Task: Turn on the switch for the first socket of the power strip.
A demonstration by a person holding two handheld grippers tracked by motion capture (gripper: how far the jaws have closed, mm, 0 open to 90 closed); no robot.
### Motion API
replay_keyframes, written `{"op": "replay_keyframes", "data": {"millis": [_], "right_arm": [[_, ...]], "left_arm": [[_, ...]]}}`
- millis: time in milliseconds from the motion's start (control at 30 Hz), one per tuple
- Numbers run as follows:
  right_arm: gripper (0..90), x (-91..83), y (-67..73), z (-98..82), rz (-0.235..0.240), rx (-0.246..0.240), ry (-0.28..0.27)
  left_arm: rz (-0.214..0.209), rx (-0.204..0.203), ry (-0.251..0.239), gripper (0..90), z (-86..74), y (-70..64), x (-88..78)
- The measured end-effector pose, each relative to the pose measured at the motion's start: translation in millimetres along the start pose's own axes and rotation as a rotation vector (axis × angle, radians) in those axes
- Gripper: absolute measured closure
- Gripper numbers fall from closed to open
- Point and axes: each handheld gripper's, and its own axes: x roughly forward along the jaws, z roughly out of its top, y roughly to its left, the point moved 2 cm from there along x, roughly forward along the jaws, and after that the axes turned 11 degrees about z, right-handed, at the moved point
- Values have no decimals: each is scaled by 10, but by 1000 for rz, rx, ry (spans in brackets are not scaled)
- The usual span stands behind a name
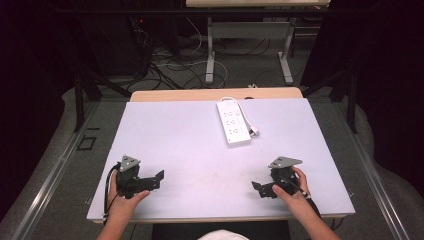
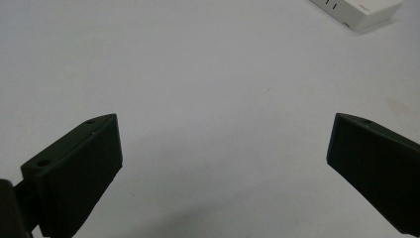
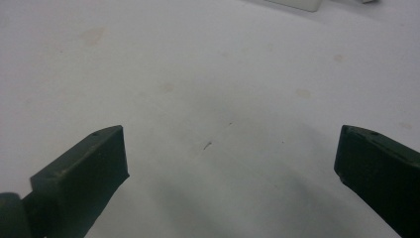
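A pale grey table (image 1: 190, 150) with a wooden strip along its far edge stands in a dark room. Beyond it, on the grey floor, lie tangled cables (image 1: 172, 67) and the metal legs of another desk (image 1: 247, 47). Faint brownish stains mark the tabletop.

A person's forearms come in from the near edge. The left hand (image 1: 122, 200) holds the left gripper (image 1: 159, 176) close to the near left part of the table, with a grey three-cornered plate on top. Its two black jaws are spread wide apart, with nothing between them but bare tabletop. The right hand (image 1: 290, 190) holds the right gripper (image 1: 256, 186) close to the near right part of the table. Its jaws are also spread wide and hold nothing. The two grippers point inward toward each other and are well apart.

A white power strip (image 1: 233, 122) lies flat on the far middle of the table, ahead of both grippers and well apart from them, a little closer to the right one. Its white cord runs off toward the far edge. In the left gripper view a corner of the strip (image 2: 359, 11) shows at the upper right, far beyond the open jaws.
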Motion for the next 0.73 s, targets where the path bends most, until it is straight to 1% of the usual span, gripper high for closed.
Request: {"op": "replay_keyframes", "data": {"millis": [33, 67, 100, 167, 267, 367, 400, 567, 600, 733], "right_arm": [[0, -5, 1, -1, -3, 11, -2], [0, -8, -10, -3, -6, 9, -7], [0, -14, -18, -10, -6, 19, -9], [0, -13, -42, -24, 0, 36, -17], [0, -11, -71, -54, 9, 81, -15], [0, -3, -89, -69, 2, 82, -6], [0, -3, -92, -71, -1, 82, -6], [0, -8, -108, -70, -19, 89, -17], [0, -12, -103, -69, -16, 99, -17], [0, -11, -128, -70, -25, 93, -19]], "left_arm": [[-1, 0, 0, 6, -1, -1, 2], [0, 4, 1, 6, -2, 0, 5], [-2, -8, -4, 6, -3, -11, 13], [2, 0, 4, 6, -4, -9, 12], [0, 3, 6, 6, -4, -13, 14], [-2, -5, 1, 6, -2, -22, 23], [-3, 4, 6, 6, -1, -17, 22], [-2, 2, 3, 6, -3, -26, 25], [-2, 1, 3, 6, -2, -26, 26], [-5, 4, 6, 6, -1, -17, 28]]}}
